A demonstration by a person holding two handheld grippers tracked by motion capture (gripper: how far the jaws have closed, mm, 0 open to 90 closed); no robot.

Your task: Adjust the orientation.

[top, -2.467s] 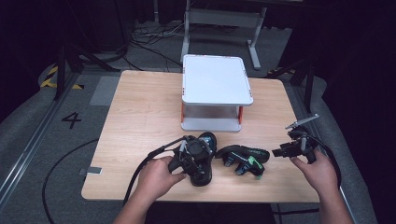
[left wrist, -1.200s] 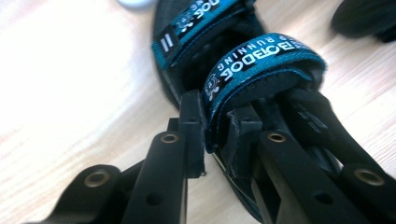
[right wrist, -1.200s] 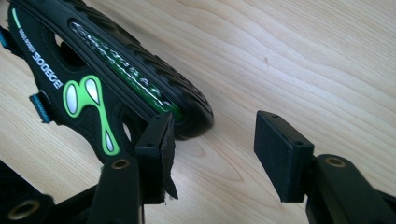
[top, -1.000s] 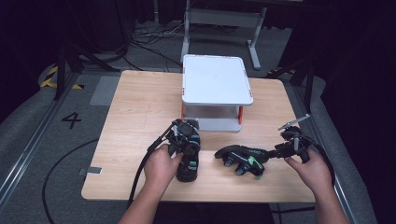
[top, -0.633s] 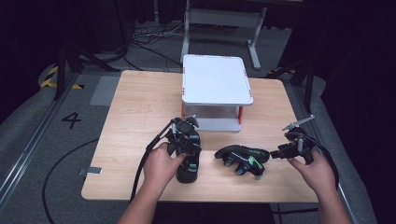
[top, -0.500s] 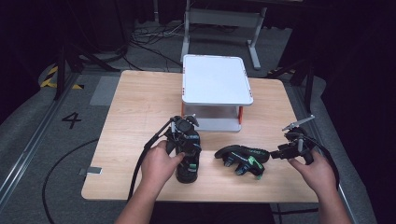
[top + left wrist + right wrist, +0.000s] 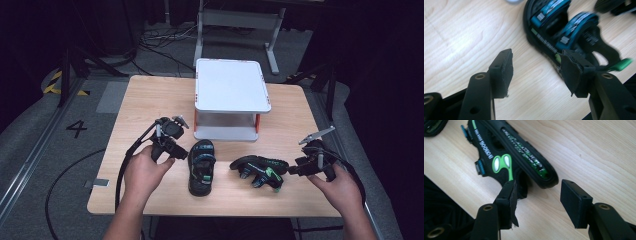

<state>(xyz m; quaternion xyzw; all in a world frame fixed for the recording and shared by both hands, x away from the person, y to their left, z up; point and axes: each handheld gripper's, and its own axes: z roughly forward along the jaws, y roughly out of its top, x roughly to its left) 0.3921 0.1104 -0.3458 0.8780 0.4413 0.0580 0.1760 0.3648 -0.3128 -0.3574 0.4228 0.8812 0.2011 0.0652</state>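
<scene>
A black sandal with teal straps (image 7: 201,167) stands upright on the wooden table (image 7: 150,100), in front of a white two-level stand (image 7: 230,90). My left gripper (image 7: 175,149) is open just left of it. In the left gripper view the sandal (image 7: 564,30) lies past the right jaw, and my left gripper (image 7: 537,67) has only bare table between its jaws. A second black sandal with green marks (image 7: 257,171) lies on its side to the right. My right gripper (image 7: 298,169) is open at its right end. In the right gripper view the tip of this sandal (image 7: 506,162) reaches between the jaws of my right gripper (image 7: 537,195).
The stand's lower shelf (image 7: 225,132) opens toward the sandals. Cables trail from both grippers over the table's front edge (image 7: 225,212). Bare wood lies at the table's left (image 7: 135,115) and far right (image 7: 295,115). Dark floor with cables and a metal frame surrounds the table.
My left gripper has let go of the upright sandal and drawn back to the left, leaving it standing on the table. The right gripper has barely moved.
</scene>
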